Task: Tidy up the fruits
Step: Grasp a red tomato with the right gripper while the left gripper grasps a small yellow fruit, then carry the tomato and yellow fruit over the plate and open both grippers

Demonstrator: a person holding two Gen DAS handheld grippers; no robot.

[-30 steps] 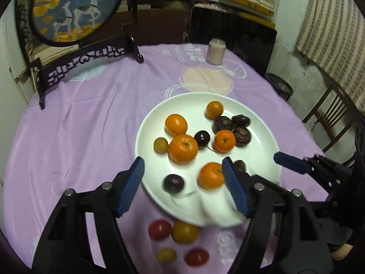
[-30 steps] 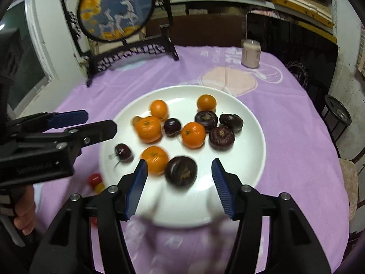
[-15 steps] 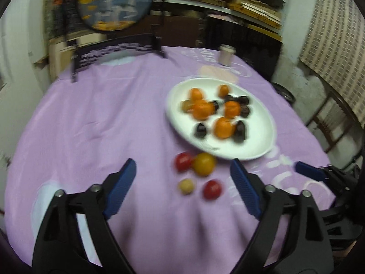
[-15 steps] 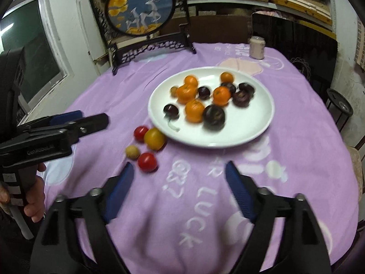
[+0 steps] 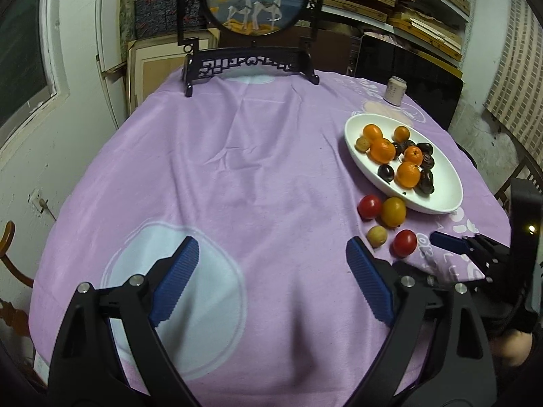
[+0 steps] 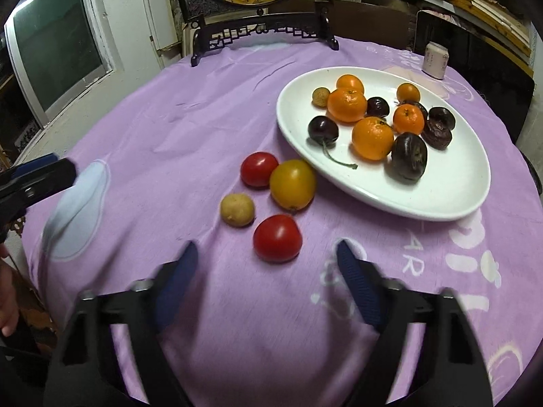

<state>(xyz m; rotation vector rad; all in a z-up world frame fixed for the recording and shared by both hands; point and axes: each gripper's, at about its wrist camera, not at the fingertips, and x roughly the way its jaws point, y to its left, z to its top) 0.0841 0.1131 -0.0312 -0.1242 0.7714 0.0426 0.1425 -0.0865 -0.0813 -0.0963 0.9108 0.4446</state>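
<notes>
A white plate [image 6: 441, 200] [image 5: 437, 200] on the purple cloth holds several oranges [image 6: 372, 137] and dark fruits [image 6: 409, 156]. Beside it on the cloth lie two red tomatoes [image 6: 277, 237] [image 6: 259, 168], a yellow tomato [image 6: 292, 184] [image 5: 393, 211] and a small tan fruit [image 6: 237, 209] [image 5: 377, 235]. My right gripper [image 6: 266, 264] is open and empty, just short of the nearer red tomato [image 5: 404, 242]. My left gripper [image 5: 271, 274] is open and empty over bare cloth, left of the fruits.
A black stand with a round painted panel [image 5: 251, 64] [image 6: 261, 30] stands at the table's far edge. A pale can [image 5: 394, 90] [image 6: 435, 60] stands behind the plate. A wooden chair [image 5: 6, 240] is at the left, a wall and window beyond.
Both grippers have pulled back from over the plate toward the table's near edge. The left one has swung left. The right one now faces the loose fruits on the cloth.
</notes>
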